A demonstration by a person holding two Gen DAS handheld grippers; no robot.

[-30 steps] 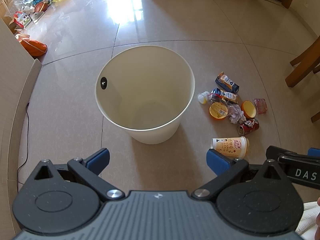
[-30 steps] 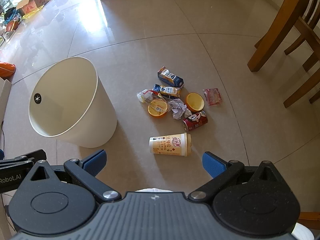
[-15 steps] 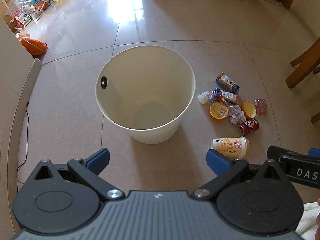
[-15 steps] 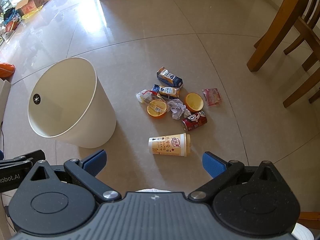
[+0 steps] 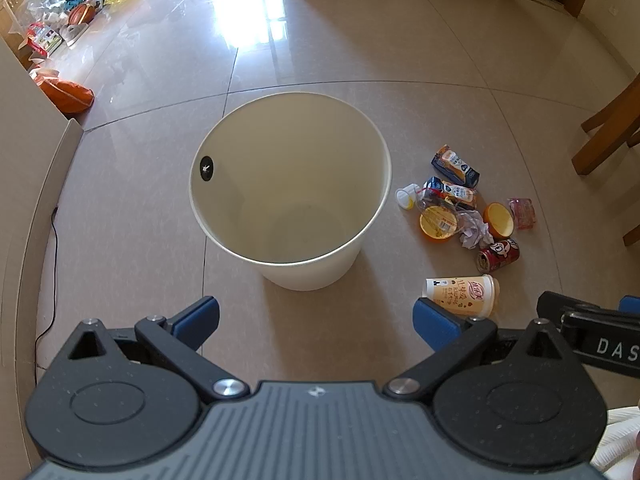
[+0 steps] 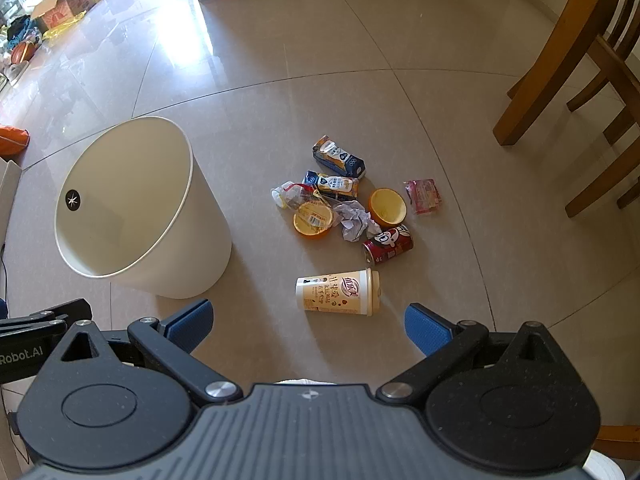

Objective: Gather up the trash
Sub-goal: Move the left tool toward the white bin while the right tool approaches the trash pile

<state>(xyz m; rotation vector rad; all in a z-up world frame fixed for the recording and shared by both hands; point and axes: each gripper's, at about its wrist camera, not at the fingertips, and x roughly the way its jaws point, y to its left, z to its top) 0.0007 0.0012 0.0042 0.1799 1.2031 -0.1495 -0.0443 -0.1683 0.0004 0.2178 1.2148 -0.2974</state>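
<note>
Left gripper (image 5: 316, 314) spread wide and empty above the tile floor (image 5: 152, 184), facing an upright cream waste bin (image 5: 292, 264), right gripper (image 6: 308, 318) likewise spread and empty, milk tea cup (image 6: 338, 294) on its side just ahead, red soda can (image 6: 388, 246), crumpled paper (image 6: 354, 222) and drink cartons (image 6: 338, 158) clustered right of the bin

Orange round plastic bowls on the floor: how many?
2. One orange round plastic bowl lies left of the crumpled white paper, the other right of it. More may hide underneath.
</note>
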